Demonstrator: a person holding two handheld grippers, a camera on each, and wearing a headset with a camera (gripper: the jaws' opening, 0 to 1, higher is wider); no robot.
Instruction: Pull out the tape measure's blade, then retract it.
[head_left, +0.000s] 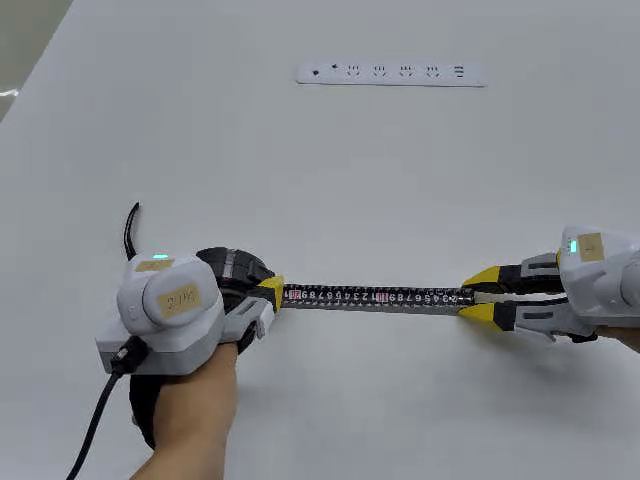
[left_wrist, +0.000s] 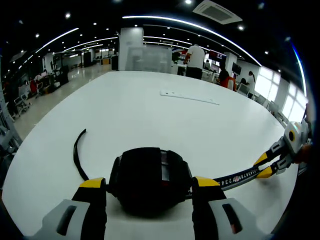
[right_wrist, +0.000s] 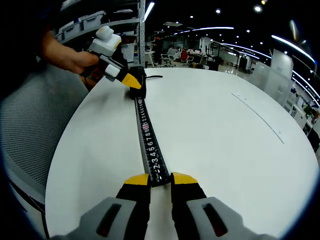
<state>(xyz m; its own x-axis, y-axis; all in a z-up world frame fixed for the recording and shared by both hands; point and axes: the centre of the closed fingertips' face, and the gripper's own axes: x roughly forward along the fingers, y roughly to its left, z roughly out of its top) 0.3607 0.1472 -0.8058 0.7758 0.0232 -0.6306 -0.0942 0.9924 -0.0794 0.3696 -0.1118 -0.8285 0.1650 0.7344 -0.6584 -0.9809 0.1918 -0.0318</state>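
In the head view, at lower left, the left tool (head_left: 262, 303) is clenched on a round black plastic tape-measure case (head_left: 232, 272) that rests on the white surface (head_left: 330, 180). Its dark, numbered metal blade (head_left: 375, 297) runs out flat toward the right, where the right tool (head_left: 482, 297) pinches its end. A white power strip (head_left: 390, 73) lies well apart at the top. A thin black cord (head_left: 130, 228) curls just left of the case, off the blade's line.

In the left gripper view the case (left_wrist: 150, 177) sits low in the centre, squeezed across its sides.

In the right gripper view the jaws at bottom centre are closed on the blade (right_wrist: 149, 145) tip.

The blade looks thin and springy. It would likely kink if twisted and whip back if let go, so the tip is the place to hold. The case looks hard, smooth and light. Nothing seems to block the return.
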